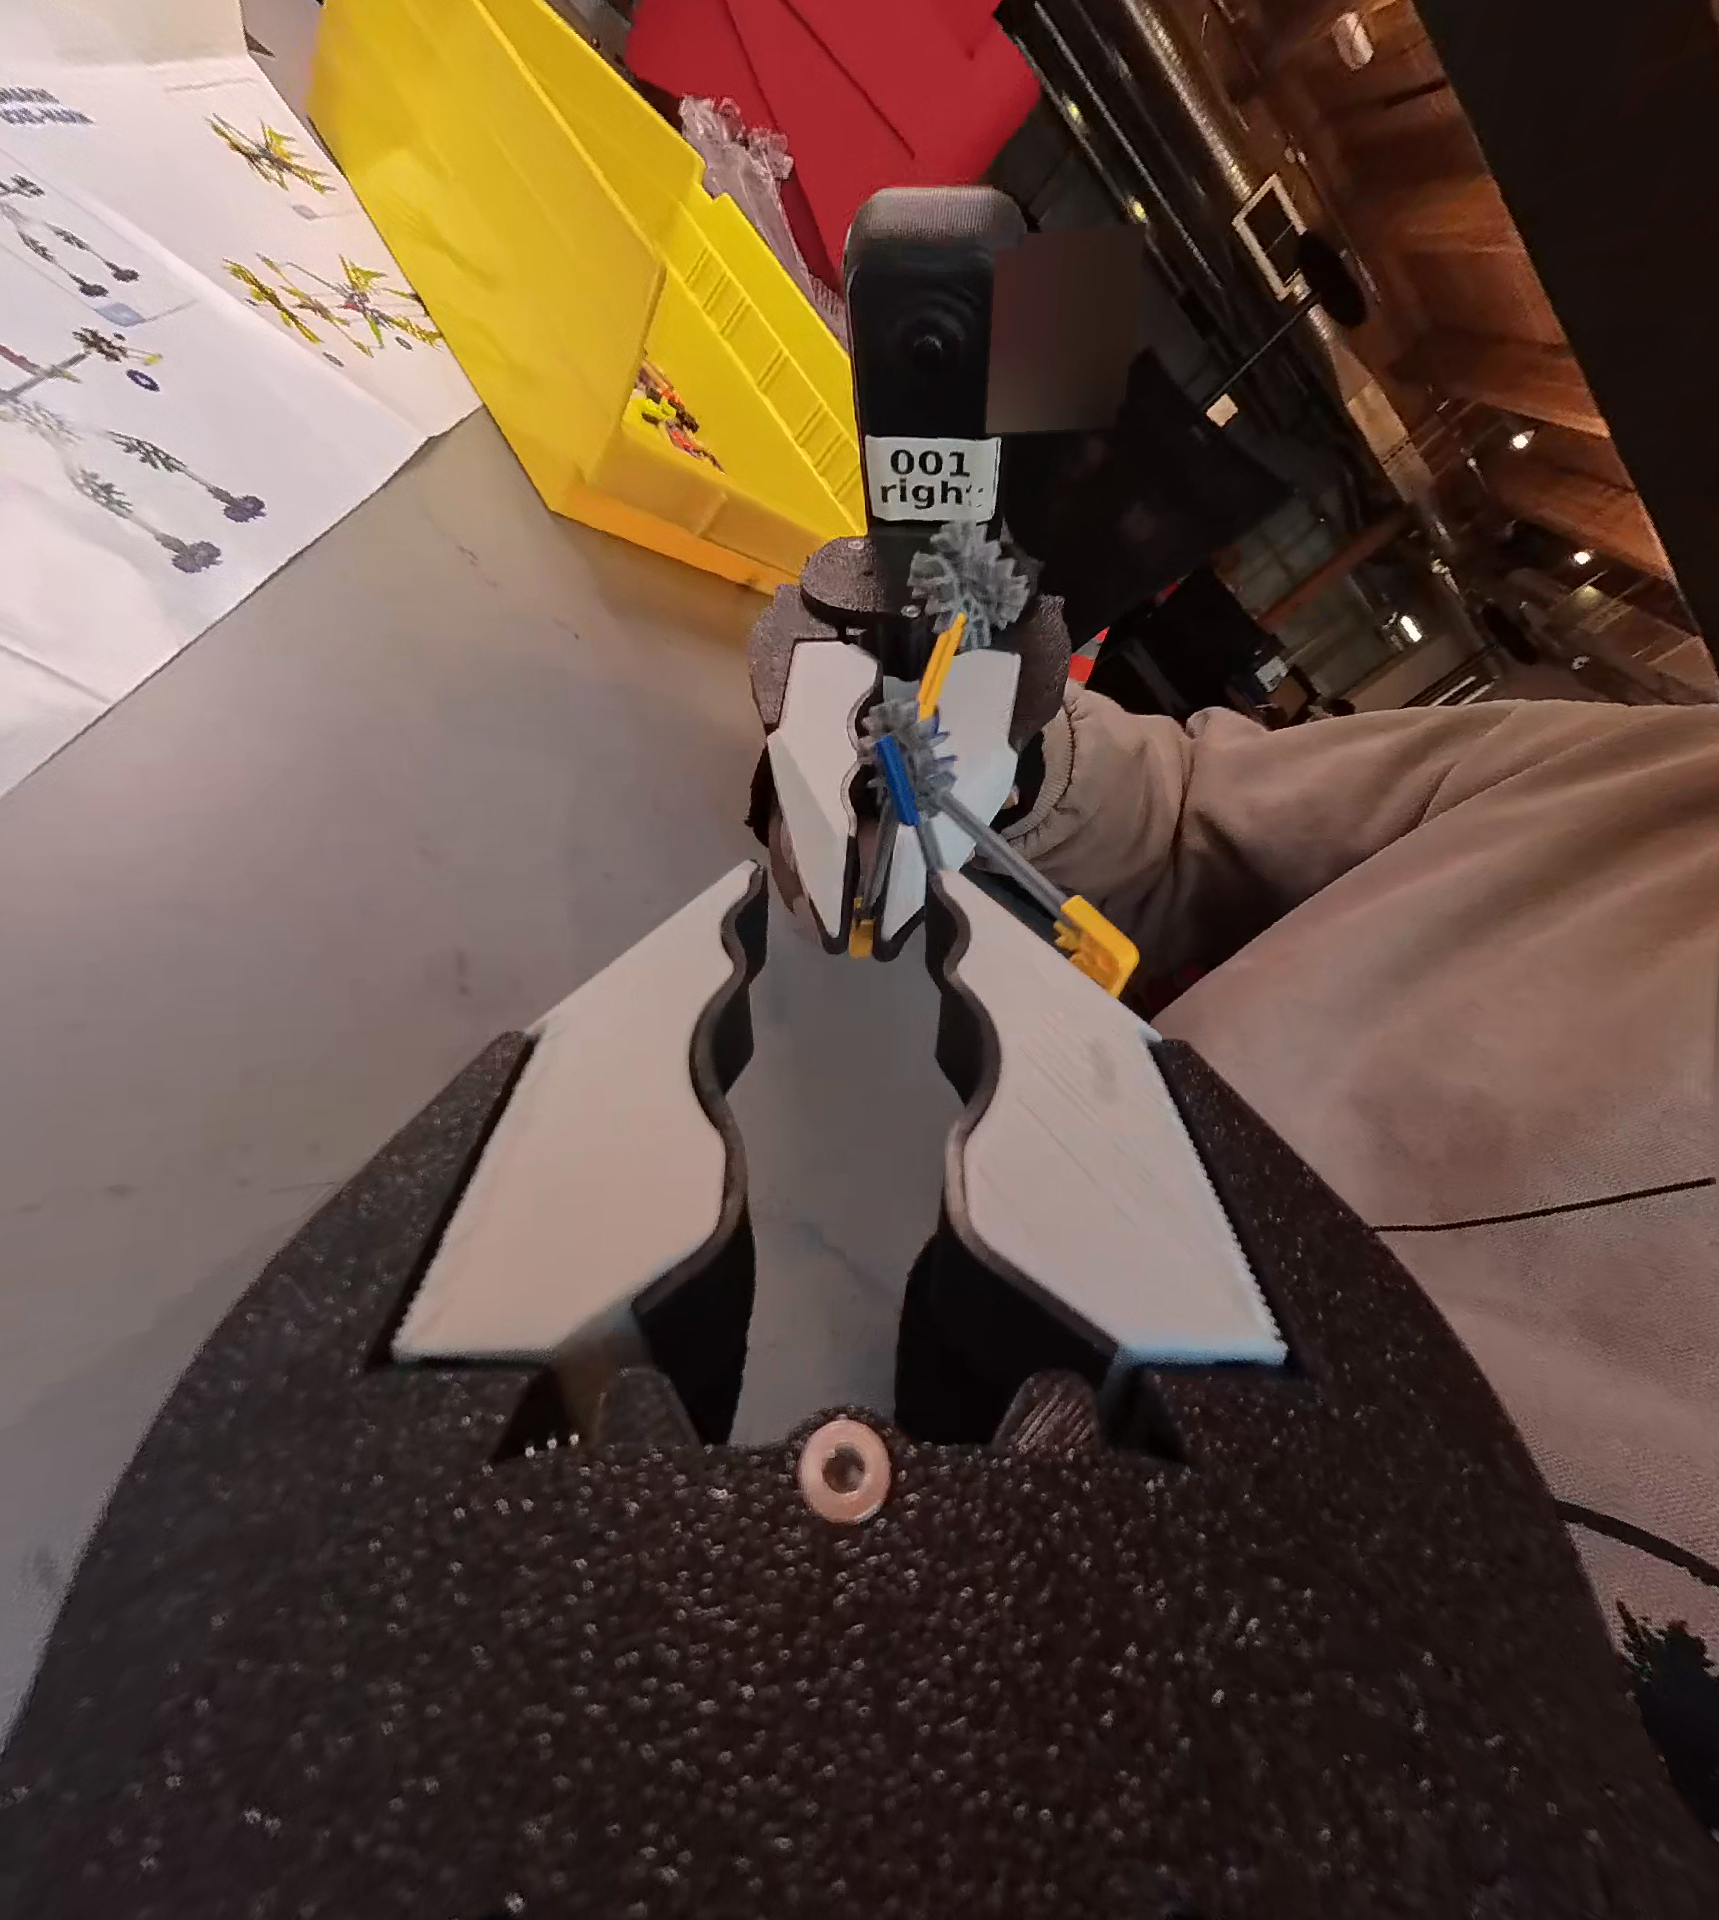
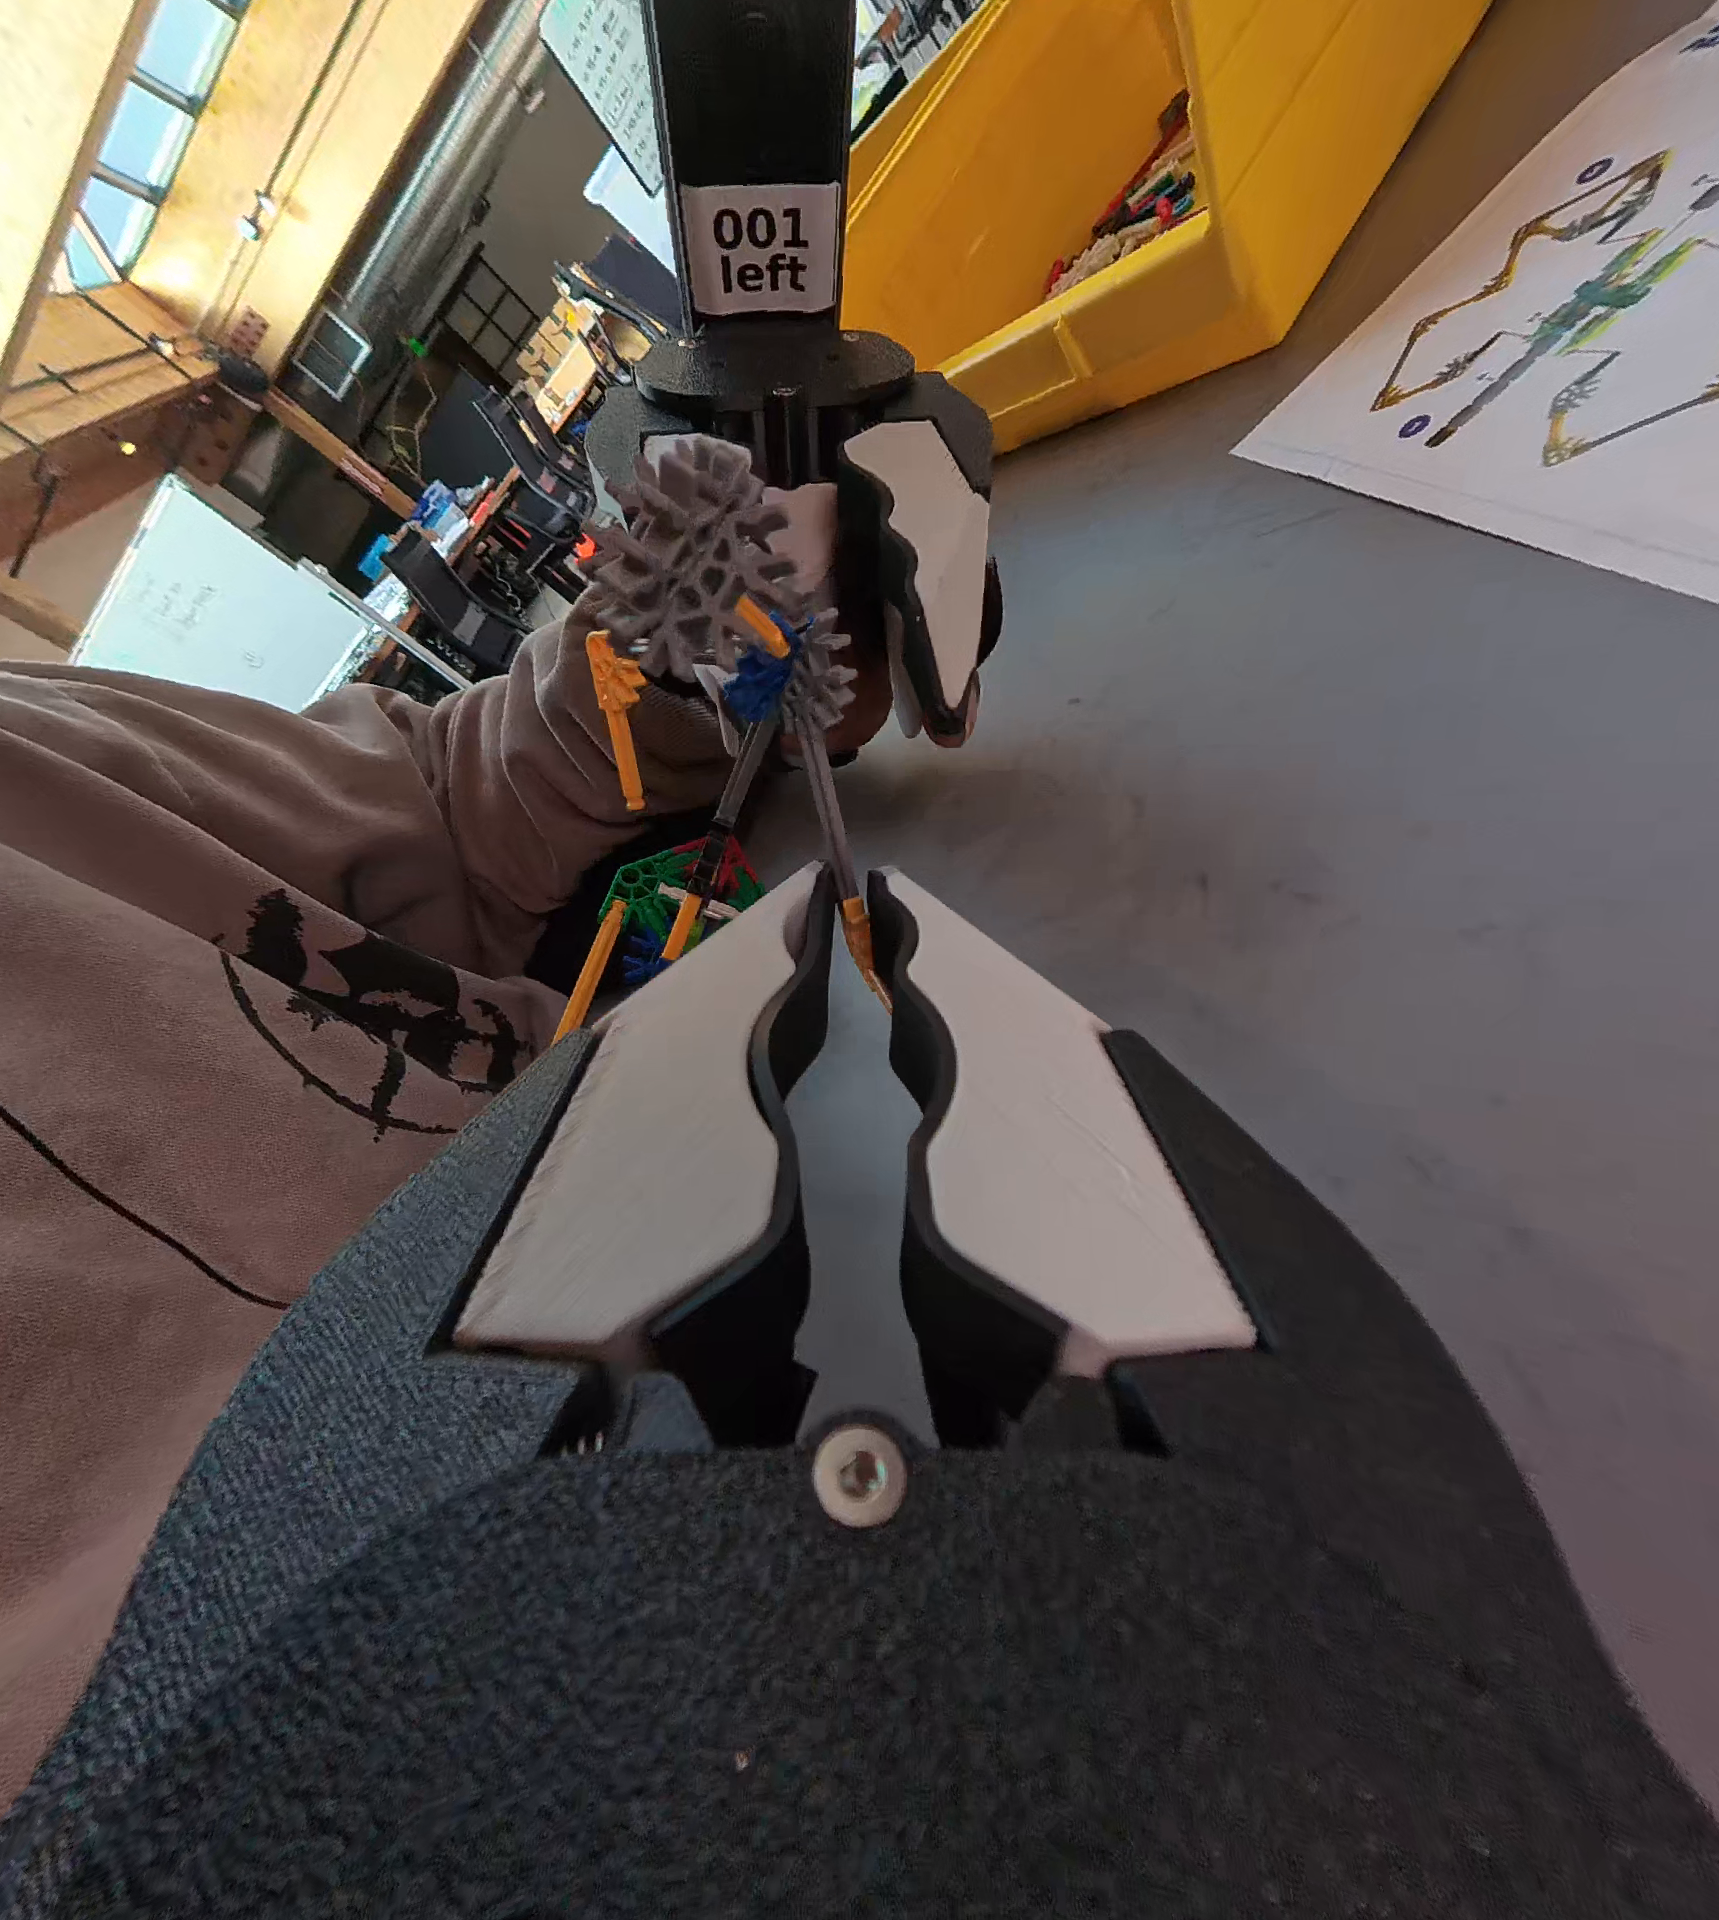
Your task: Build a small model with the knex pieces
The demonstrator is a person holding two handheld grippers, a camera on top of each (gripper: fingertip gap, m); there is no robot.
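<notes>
Our right gripper is pinched tight on the yellow tip of a thin gray rod. The rod is part of a small toy build made of rods and gray snowflake-shaped connectors, with blue and yellow bits. The build sticks up in the air between our two grippers.

Our left gripper has its fingers spread apart and grips nothing. The toy build is right in front of it, and one yellow end piece sits just beside its right finger.

A second toy piece in green, blue and orange lies by our sleeve. A yellow bin of toy parts stands on the gray table. A big paper sheet with pictures lies near the bin.
</notes>
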